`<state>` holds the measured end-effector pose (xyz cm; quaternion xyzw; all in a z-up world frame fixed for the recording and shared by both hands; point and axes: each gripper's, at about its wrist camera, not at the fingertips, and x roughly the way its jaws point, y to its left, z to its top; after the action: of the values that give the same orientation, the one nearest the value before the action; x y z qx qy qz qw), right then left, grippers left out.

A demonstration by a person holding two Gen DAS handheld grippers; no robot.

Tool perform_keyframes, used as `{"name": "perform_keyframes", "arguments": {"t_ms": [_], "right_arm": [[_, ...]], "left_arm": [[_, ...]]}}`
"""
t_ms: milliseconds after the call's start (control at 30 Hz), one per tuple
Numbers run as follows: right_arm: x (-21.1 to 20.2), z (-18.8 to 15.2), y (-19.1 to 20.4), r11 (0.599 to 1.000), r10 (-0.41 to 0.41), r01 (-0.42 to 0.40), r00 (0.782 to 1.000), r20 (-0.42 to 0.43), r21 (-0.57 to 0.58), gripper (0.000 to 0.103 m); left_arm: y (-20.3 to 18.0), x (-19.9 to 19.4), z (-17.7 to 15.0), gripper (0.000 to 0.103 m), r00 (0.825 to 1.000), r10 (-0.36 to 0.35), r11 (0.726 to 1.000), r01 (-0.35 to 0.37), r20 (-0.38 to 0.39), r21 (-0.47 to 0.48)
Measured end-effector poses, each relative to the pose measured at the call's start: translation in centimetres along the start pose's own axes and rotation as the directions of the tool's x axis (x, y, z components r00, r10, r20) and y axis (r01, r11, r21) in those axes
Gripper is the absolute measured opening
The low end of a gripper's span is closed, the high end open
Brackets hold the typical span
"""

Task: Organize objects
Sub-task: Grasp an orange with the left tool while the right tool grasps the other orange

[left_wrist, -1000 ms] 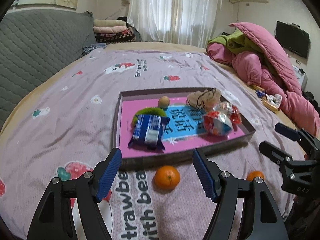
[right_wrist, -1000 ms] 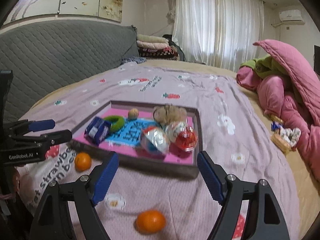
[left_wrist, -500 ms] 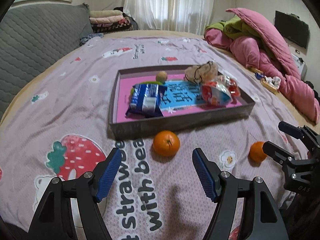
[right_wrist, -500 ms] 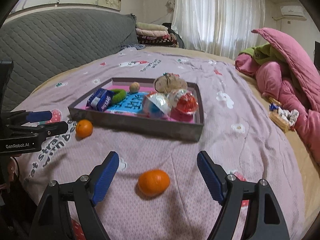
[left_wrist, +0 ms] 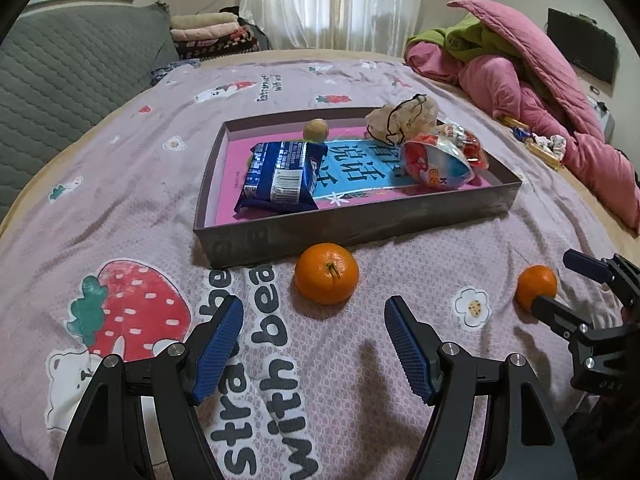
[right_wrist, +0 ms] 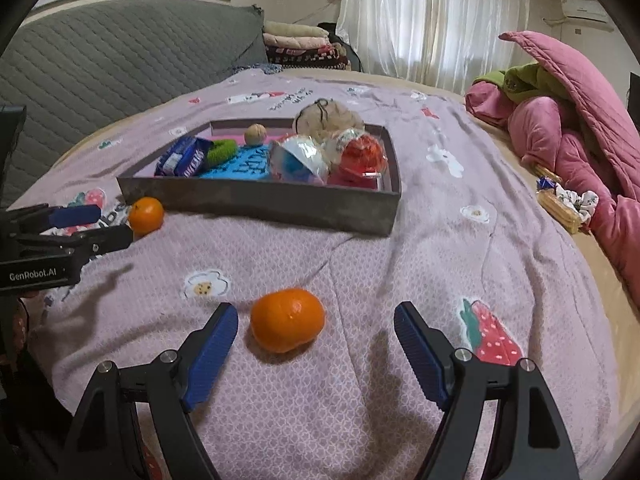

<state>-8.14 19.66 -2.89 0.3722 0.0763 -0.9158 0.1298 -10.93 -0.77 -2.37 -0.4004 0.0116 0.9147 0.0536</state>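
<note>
A: Left wrist view: left gripper (left_wrist: 314,344) jaws wide open, empty, just short of near orange (left_wrist: 326,273) on the bedspread (left_wrist: 120,208), beside the tray (left_wrist: 352,226).

B: Right gripper (right_wrist: 316,354) likewise open, second orange (right_wrist: 287,319) ahead. Probably light, firm, prone to rolling; best pinched across the middle.

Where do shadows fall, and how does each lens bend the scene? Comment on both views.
Left wrist view: the left gripper casts a soft shadow on the bedsheet; the bed edge curves strongly and the corners are black. Right wrist view: a shadow lies under the orange by the right gripper; the curtains glare with daylight.
</note>
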Motion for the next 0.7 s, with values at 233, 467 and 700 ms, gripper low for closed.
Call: {"name": "perform_keyframes", "arguments": {"t_ms": [233,467,700], "right_arm": [[1.1,-0.5,0.1,1.000,-0.002,0.002,1.000,-0.031,-0.010,0.079],[1.7,-0.6,0.3,1.000,0.000,-0.001,0.999,-0.038,-0.021,0.065],[1.7,-0.7,0.4,1.000,0.008,-0.008,1.000,-0.026,-0.028,0.047]], "left_arm": [[-0.1,0.9,0.4,0.075,1.000,0.001,1.000,-0.001,0.003,-0.001],[0.0,2.3,0.9,0.075,1.000,0.005,1.000,-0.005,-0.005,-0.021],[0.6,3.9,1.4,0.072,1.000,-0.002,0.998,0.000,-0.031,-0.066]]}}
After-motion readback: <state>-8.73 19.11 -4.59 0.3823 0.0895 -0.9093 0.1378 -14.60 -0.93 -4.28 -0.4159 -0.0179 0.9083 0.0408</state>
